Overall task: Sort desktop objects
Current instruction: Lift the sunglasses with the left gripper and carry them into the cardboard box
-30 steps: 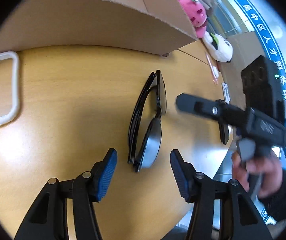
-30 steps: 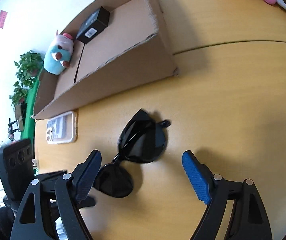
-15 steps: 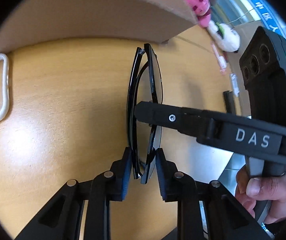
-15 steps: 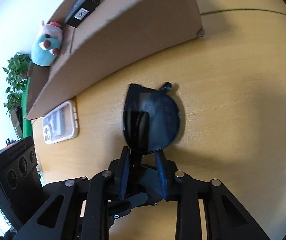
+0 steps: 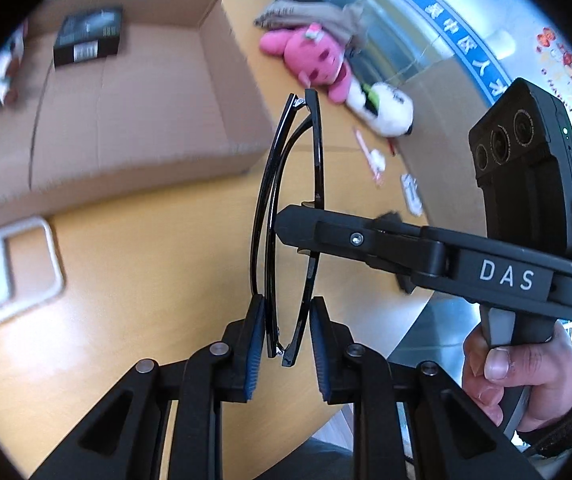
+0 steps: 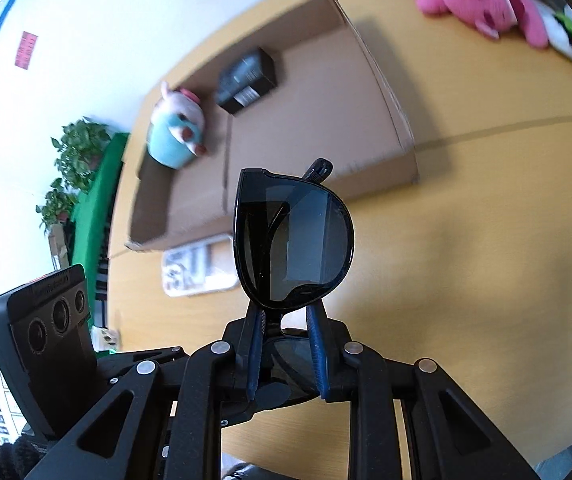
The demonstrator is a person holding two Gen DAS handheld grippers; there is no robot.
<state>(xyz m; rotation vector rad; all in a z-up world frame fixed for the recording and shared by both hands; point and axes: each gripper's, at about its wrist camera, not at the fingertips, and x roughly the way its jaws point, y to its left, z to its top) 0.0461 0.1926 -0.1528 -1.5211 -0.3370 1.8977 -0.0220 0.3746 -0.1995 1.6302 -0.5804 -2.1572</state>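
Lifted clear of the wooden table (image 5: 134, 276) since half a second ago, the folded sunglasses (image 5: 286, 216) now hang in the air above it, and both cameras have tipped up so that the inside of the cardboard box (image 5: 134, 120) has come into view.

Both claws pinch the sunglasses at once. The left claw (image 5: 286, 336) has its blue pads pressed against one end of the folded frame, with the hinge end sitting between them. The right claw (image 6: 284, 344) grips the frame near the bridge, its blue fingers (image 6: 256, 340) closed on it just below the upper dark lens (image 6: 297, 236), which stands upright before the camera. In the left view, the right claw's black arm reaches in from the right and crosses the frame at mid-height, with the person's hand (image 5: 517, 376) wrapped round its grip.

Beyond the sunglasses lies the open box, holding a small black carton (image 6: 248, 80) and a teal and pink plush toy (image 6: 176, 132). Just in front of the box's near wall, a phone in a clear case (image 6: 198, 268) lies flat on the table. Further back, outside the box, a pink plush toy (image 5: 309, 60) rests beside a white plush (image 5: 381, 108). Green potted plants (image 6: 74, 164) stand off the table's far left in the right view.
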